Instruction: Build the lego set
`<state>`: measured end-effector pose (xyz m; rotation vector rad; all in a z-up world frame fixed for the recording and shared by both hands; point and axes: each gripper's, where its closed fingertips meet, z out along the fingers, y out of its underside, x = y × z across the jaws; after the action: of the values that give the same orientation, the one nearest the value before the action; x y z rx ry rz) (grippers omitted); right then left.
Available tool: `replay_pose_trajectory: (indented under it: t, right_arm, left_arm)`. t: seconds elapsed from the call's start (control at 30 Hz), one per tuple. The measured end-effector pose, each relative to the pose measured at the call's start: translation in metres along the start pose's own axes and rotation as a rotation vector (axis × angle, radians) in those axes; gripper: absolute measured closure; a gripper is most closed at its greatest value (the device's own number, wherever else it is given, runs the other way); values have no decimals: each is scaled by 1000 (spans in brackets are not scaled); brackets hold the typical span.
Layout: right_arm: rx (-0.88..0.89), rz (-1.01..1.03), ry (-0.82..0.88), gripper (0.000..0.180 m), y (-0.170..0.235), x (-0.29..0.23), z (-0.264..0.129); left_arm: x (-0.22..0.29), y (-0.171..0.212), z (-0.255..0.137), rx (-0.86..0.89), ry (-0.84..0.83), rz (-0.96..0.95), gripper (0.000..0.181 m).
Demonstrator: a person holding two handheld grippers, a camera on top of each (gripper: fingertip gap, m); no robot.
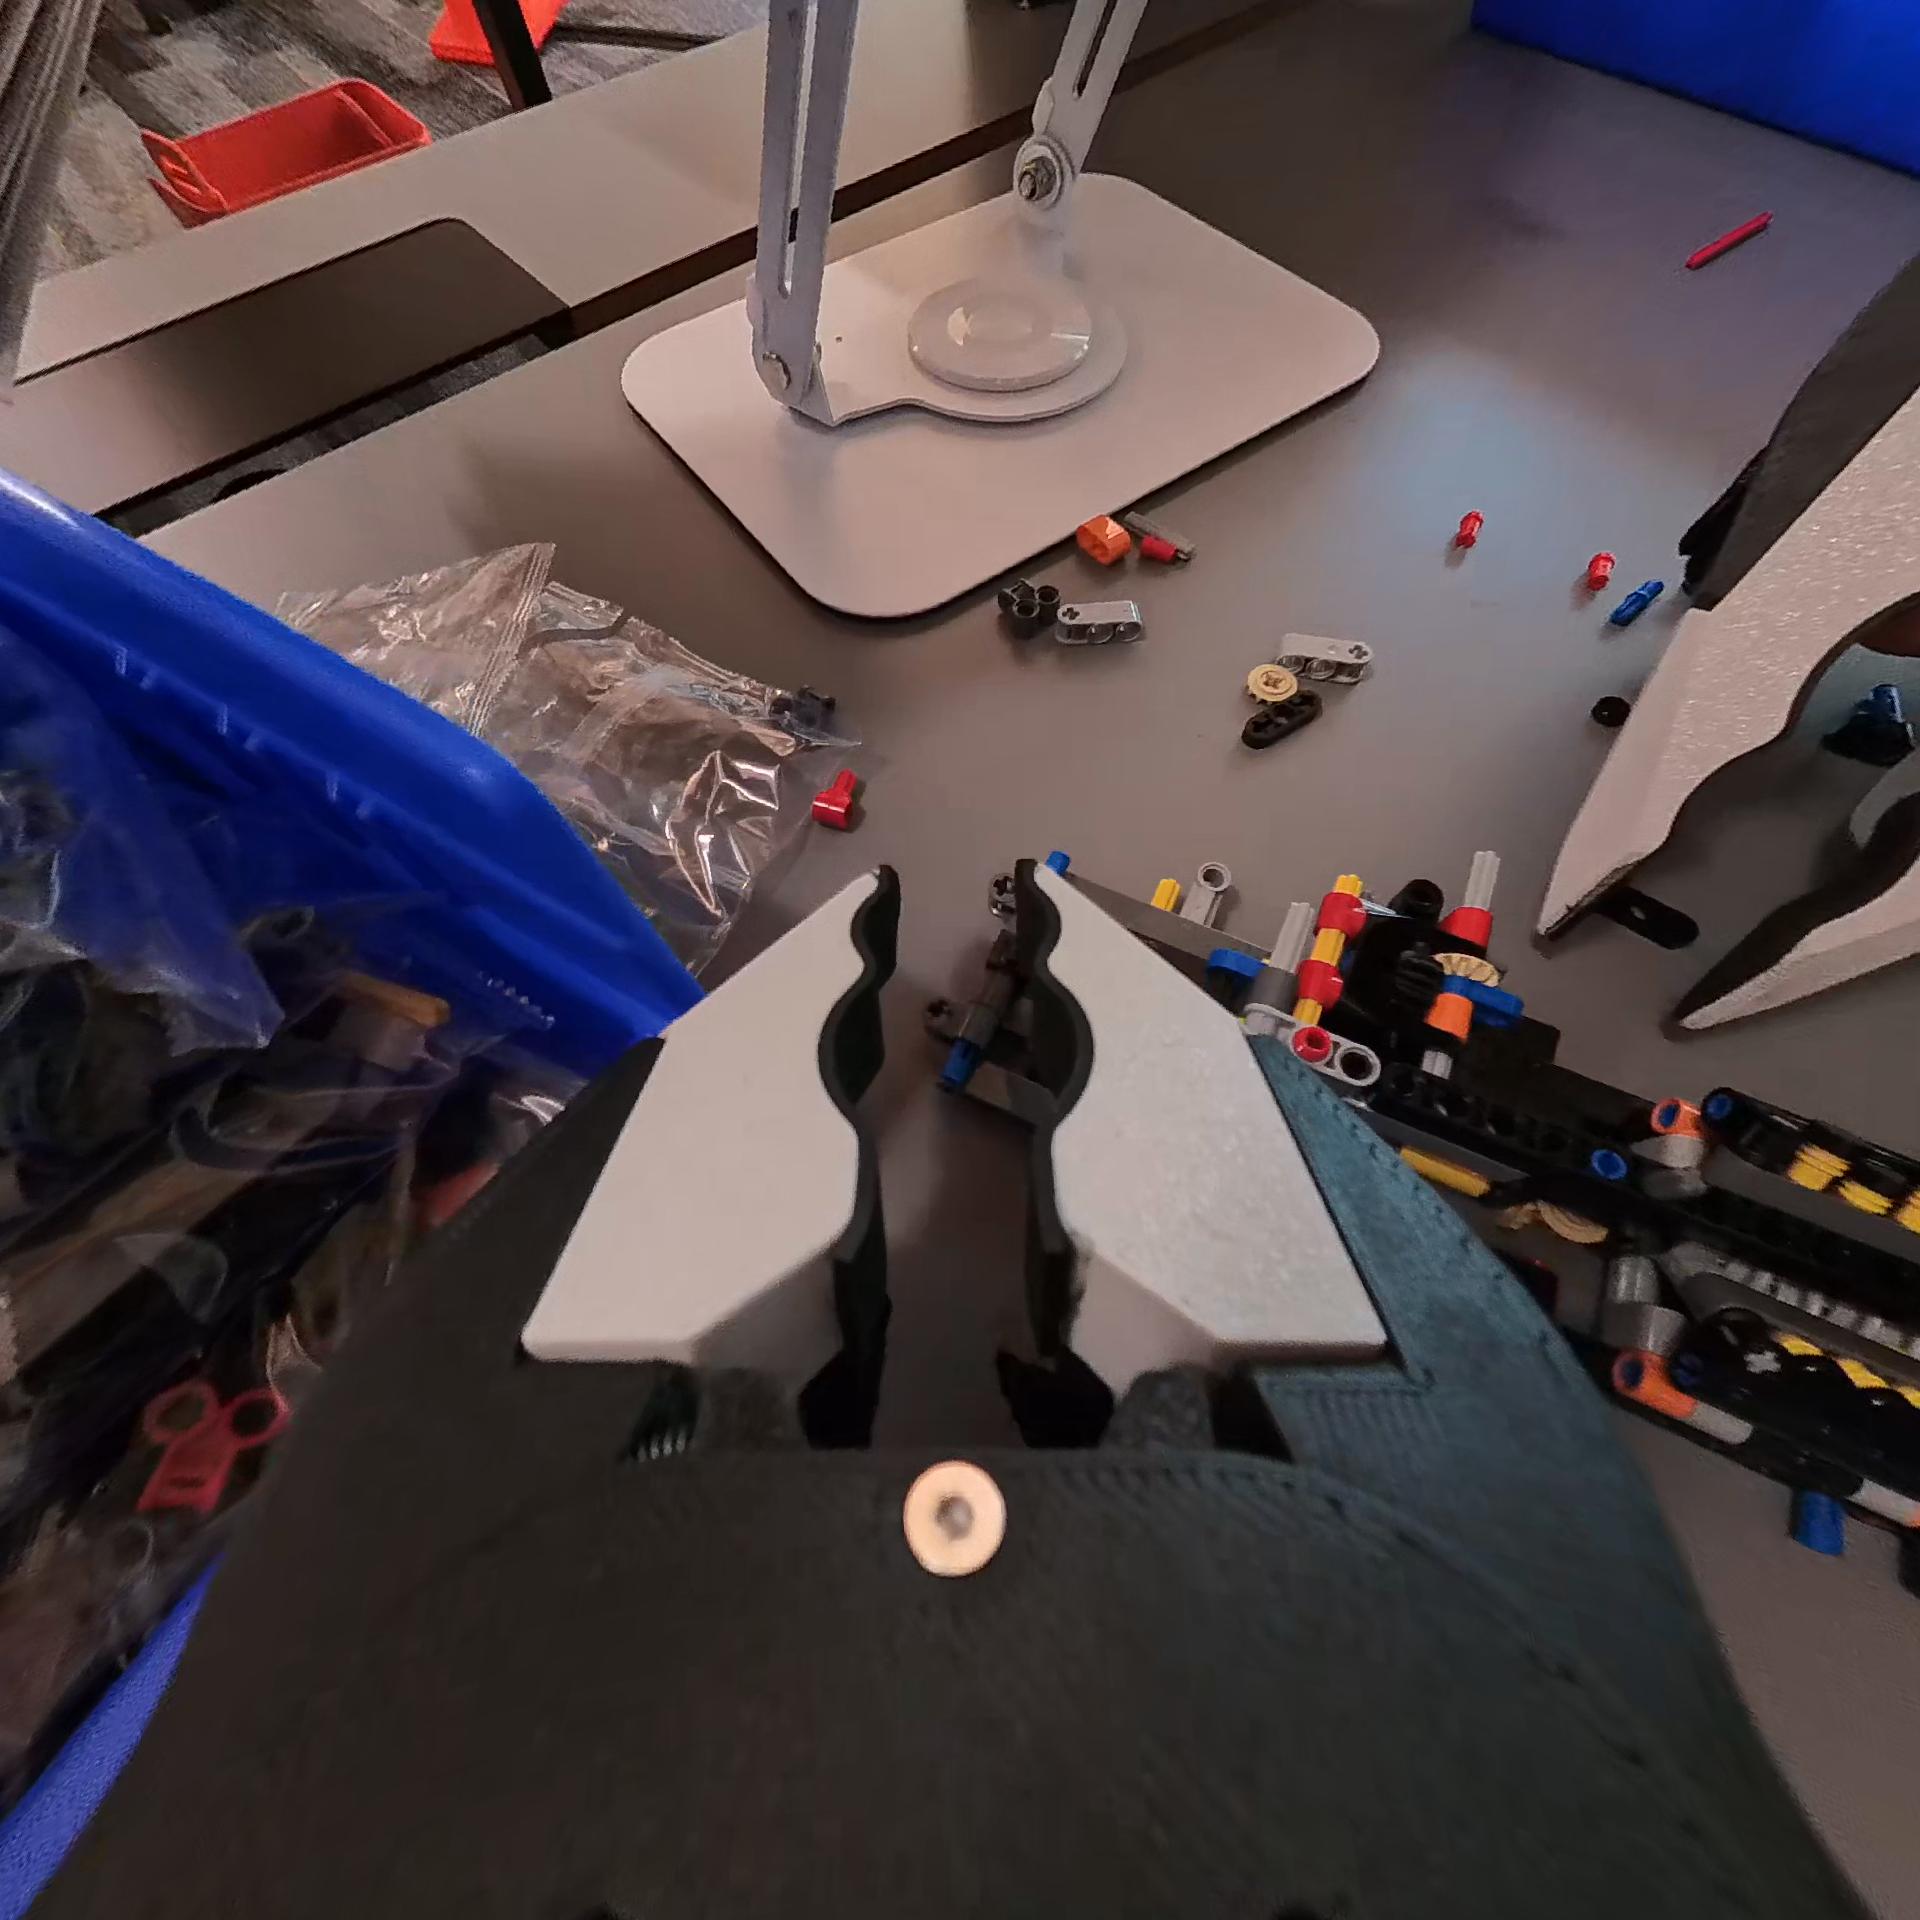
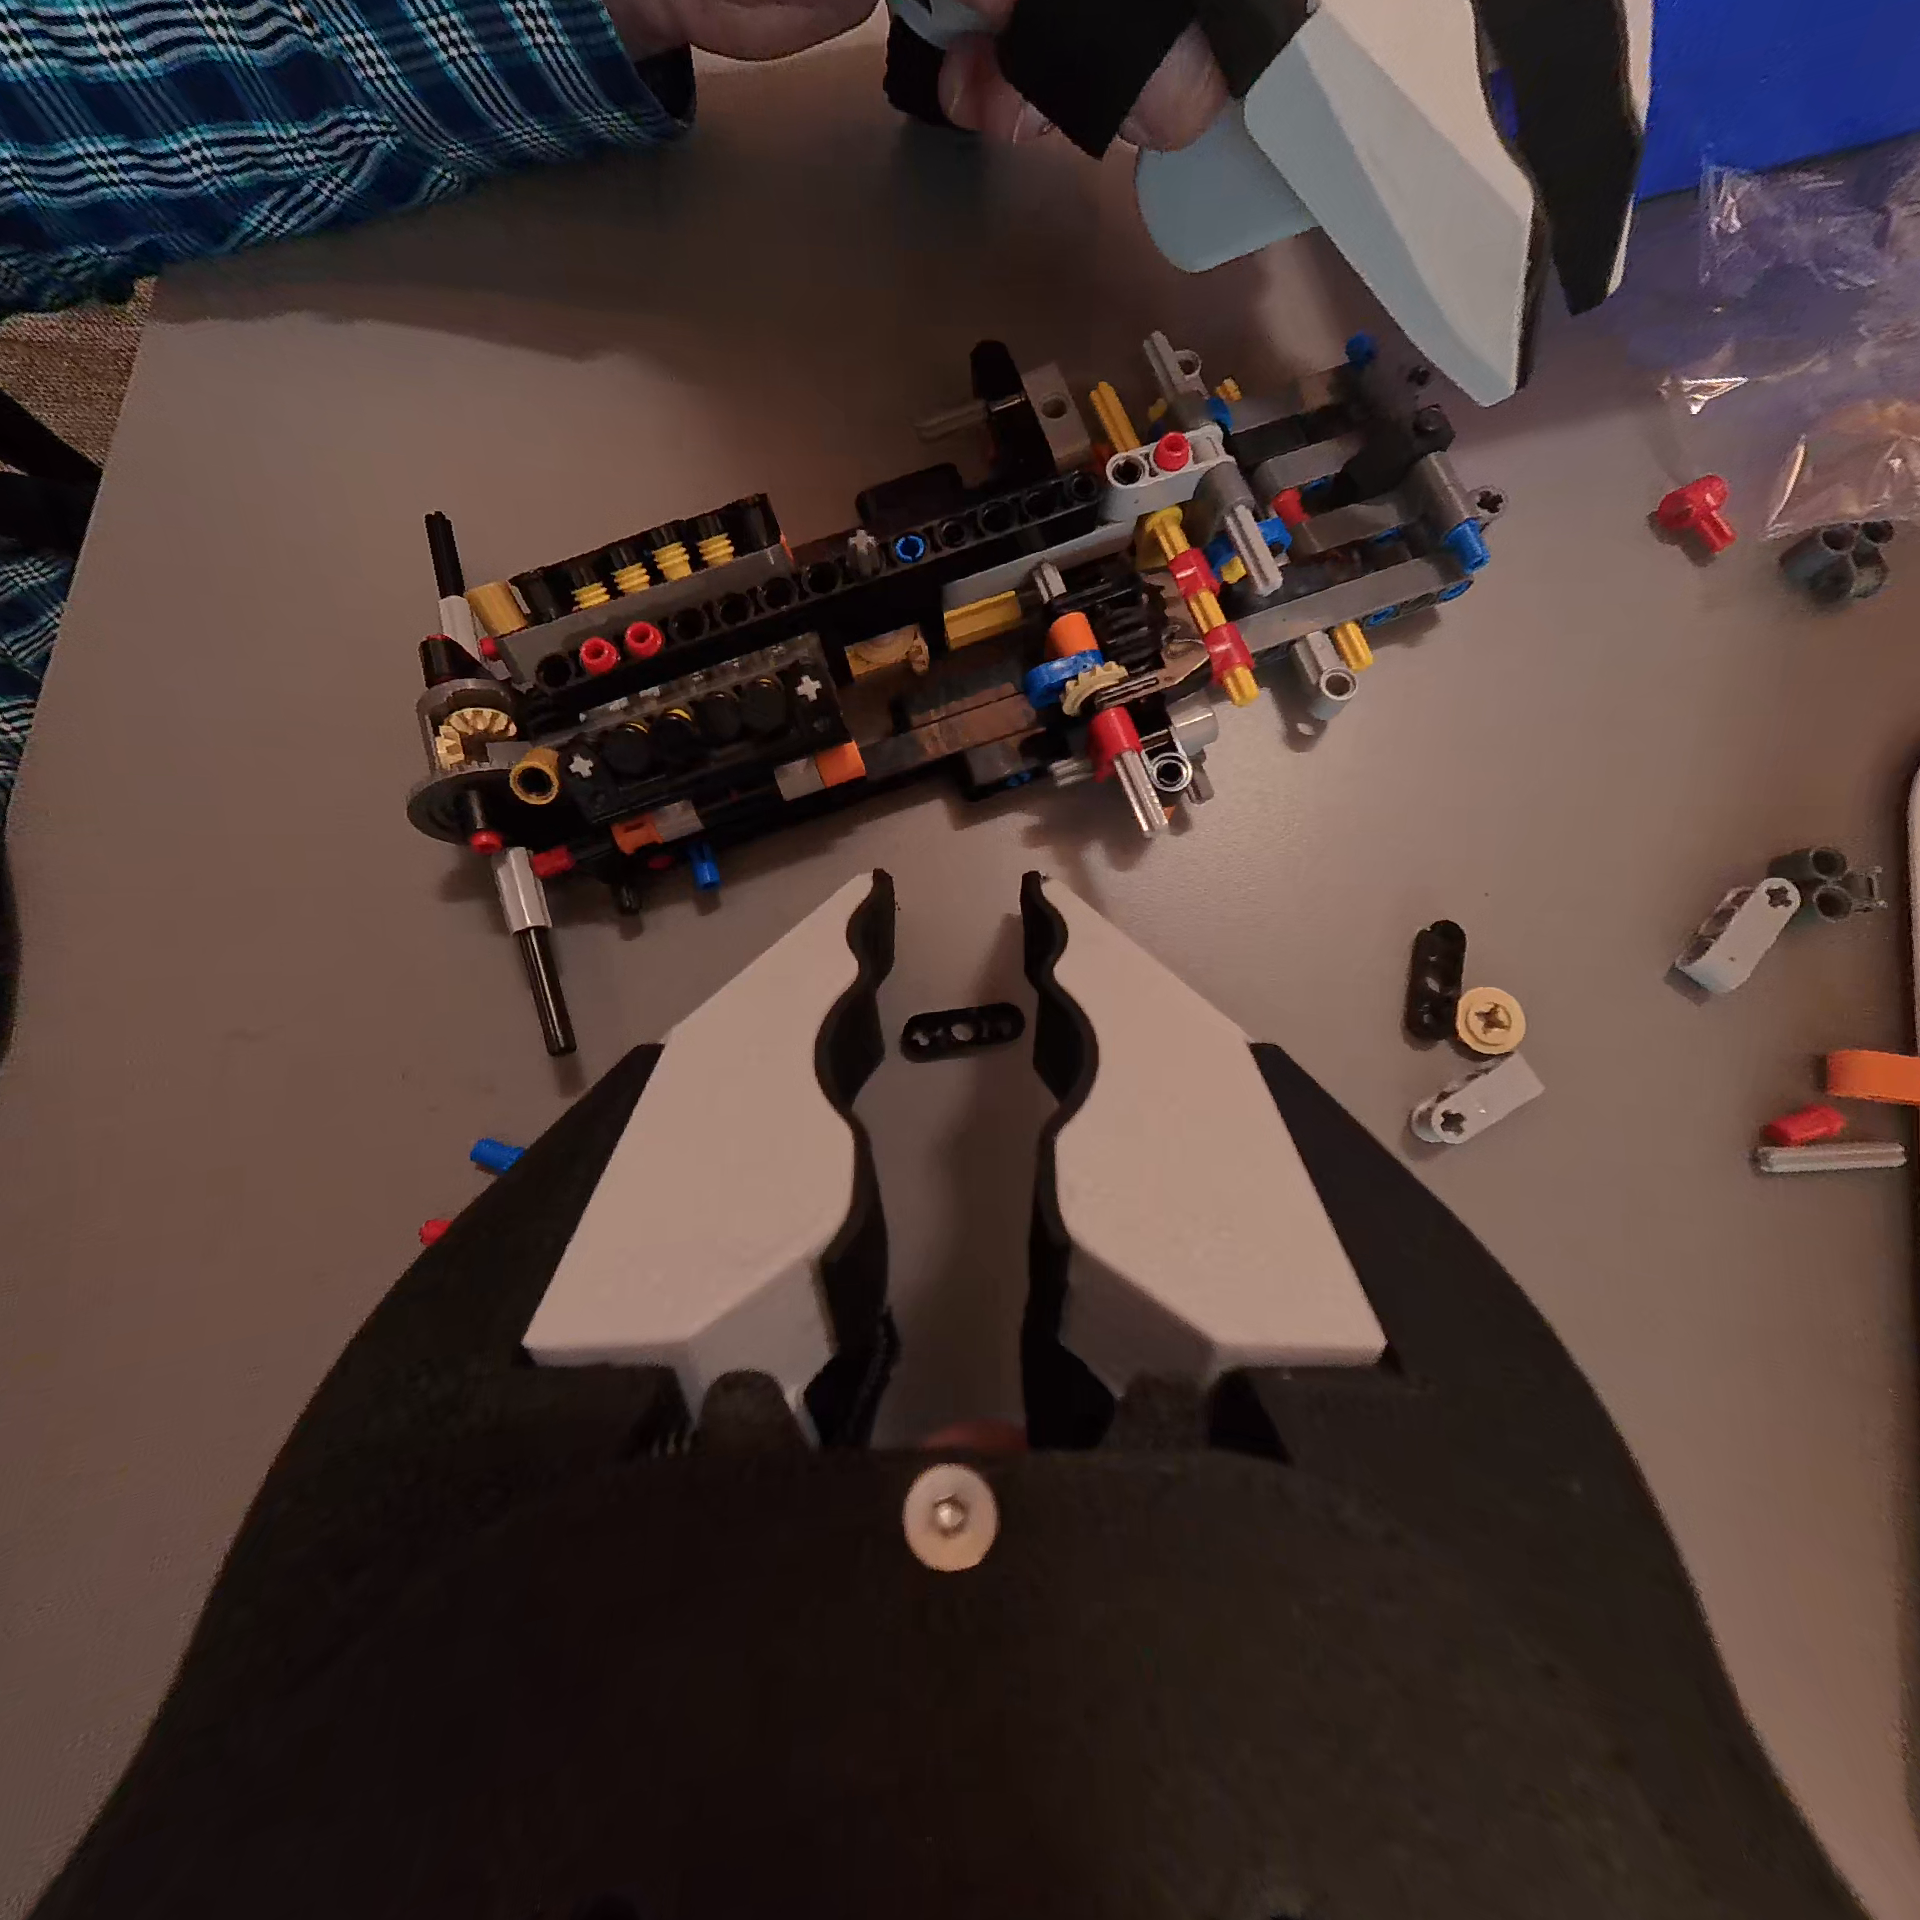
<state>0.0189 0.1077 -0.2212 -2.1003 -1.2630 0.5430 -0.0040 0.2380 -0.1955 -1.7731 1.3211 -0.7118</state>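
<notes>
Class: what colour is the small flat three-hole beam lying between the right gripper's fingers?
Black; the small flat three-hole beam shows best in the right wrist view.

grey table point(image 2: 260, 436) | lego chassis point(image 2: 831, 644) | loose pieces point(image 2: 1475, 1023) | plastic bags point(image 1: 623, 707) | white stand base point(image 1: 1039, 436)

A small flat beam point(image 2: 962, 1032) lies on the tabletop point(image 2: 260, 1039) between the right tool's point(image 2: 956, 883) two fingers. The big lego build point(image 2: 935, 623) sits just past its tips. Loose pieces point(image 2: 1475, 1039) lie to its right.

Open right tool point(image 2: 958, 881) over a small black beam point(image 2: 962, 1031), just short of the lego chassis point(image 2: 935, 623).
</notes>
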Motion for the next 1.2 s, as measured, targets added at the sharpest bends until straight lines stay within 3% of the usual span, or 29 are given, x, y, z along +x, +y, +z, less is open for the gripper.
replay_pose_trajectory:
  t: [0.03, 0.6, 0.9, 1.0, 1.2]
  right_arm:
    - [0, 0, 1, 158, 0, 0, 0]
    - [2, 14, 6, 155, 1, 2, 1]
    - [13, 22, 25, 154, -1, 7, -6]
    - [29, 31, 34, 154, -1, 7, -12]
    - [51, 57, 28, 154, 5, 3, -16]
  left_arm:
    - [0, 0, 0, 0, 0, 0, 159]
    - [-1, -1, -2, 7, 0, -4, 159]
    - [12, -39, -43, 168, 103, -39, 148]
    - [37, -42, -53, 125, 178, -29, 138]
    - [85, -5, -46, -188, 230, -84, 82]
